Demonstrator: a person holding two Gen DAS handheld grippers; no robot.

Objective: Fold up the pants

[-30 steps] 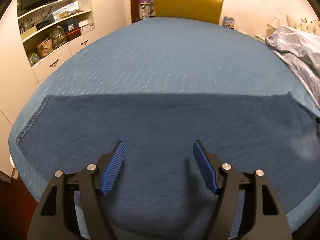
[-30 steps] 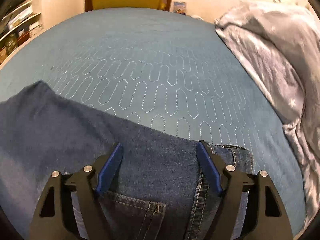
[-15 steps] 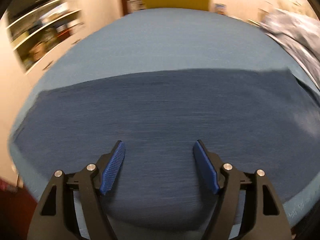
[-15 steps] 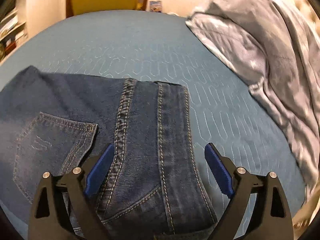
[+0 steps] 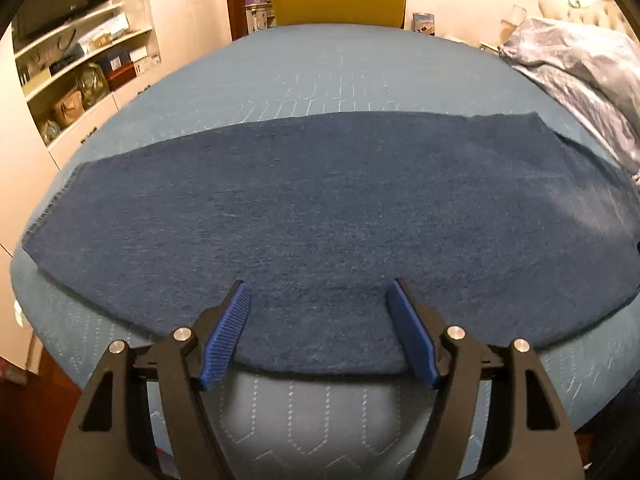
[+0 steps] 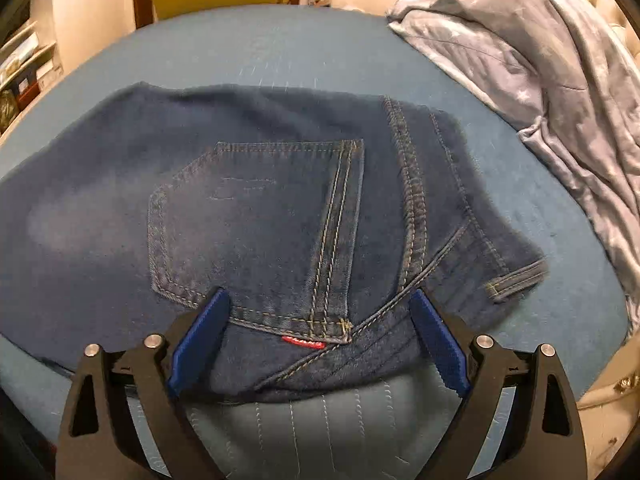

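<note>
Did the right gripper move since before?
Yes. The right gripper, jaws opening, backed toward the near edge of the jeans; the pocket now shows.

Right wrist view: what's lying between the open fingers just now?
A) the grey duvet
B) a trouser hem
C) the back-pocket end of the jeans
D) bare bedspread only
C: the right gripper, its jaws opening, frames the back pocket and red tab of the jeans; no pad presses on them.

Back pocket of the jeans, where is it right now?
Right wrist view: the back pocket lies centre-left on the jeans, left of the waistband, just beyond the open right tongs.
</note>
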